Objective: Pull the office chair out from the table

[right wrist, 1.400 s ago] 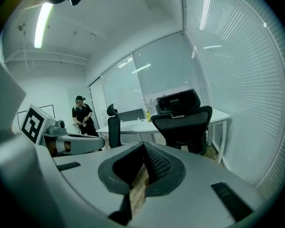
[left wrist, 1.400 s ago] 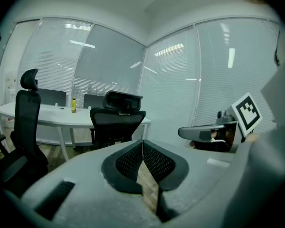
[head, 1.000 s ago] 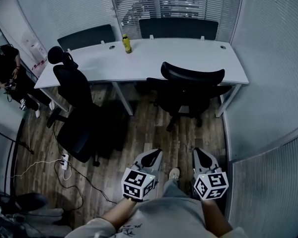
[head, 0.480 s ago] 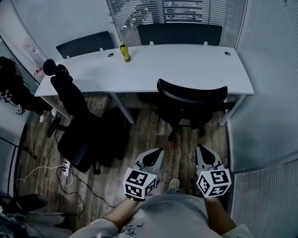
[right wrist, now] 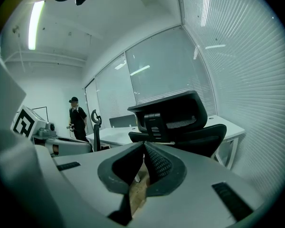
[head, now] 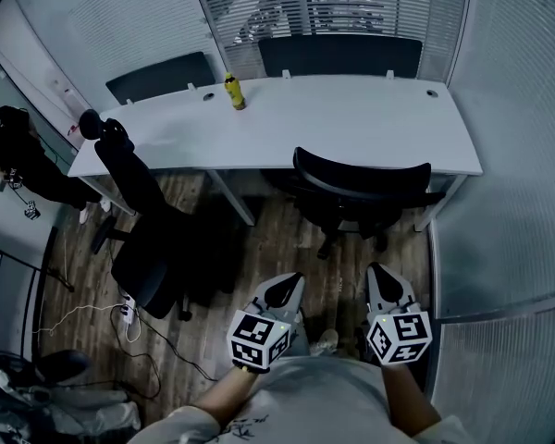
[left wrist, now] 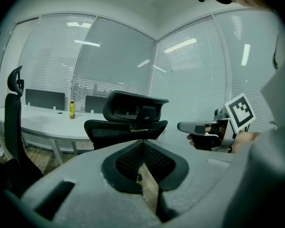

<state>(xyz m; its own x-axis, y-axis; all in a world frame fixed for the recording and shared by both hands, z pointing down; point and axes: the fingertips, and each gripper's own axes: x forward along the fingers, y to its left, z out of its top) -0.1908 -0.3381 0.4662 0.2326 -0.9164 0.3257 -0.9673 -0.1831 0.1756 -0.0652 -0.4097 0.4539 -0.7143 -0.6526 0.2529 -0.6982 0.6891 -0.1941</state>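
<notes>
The black office chair (head: pixel 361 188) stands tucked against the white table (head: pixel 351 118), its backrest toward me. Both grippers hang over the wooden floor short of it and touch nothing. My left gripper (head: pixel 291 281) is shut and empty, in line with the chair's left side. My right gripper (head: pixel 377 272) is also shut and empty, facing the backrest. In the left gripper view the shut left gripper (left wrist: pixel 142 144) points at the chair (left wrist: pixel 130 120) some way ahead. In the right gripper view the right gripper (right wrist: pixel 143 147) points at the chair's headrest and back (right wrist: pixel 175 120).
A second black chair (head: pixel 134 215) stands pulled out at the table's left end. A yellow bottle (head: pixel 232 91) stands on the table. Cables and a power strip (head: pixel 125 308) lie on the floor at left. A person (head: pixel 18 155) stands far left. A glass wall (head: pixel 499 276) runs close on the right.
Both grippers, still shut, have come a little nearer to the chair's back. The chair itself has not moved from the table.
</notes>
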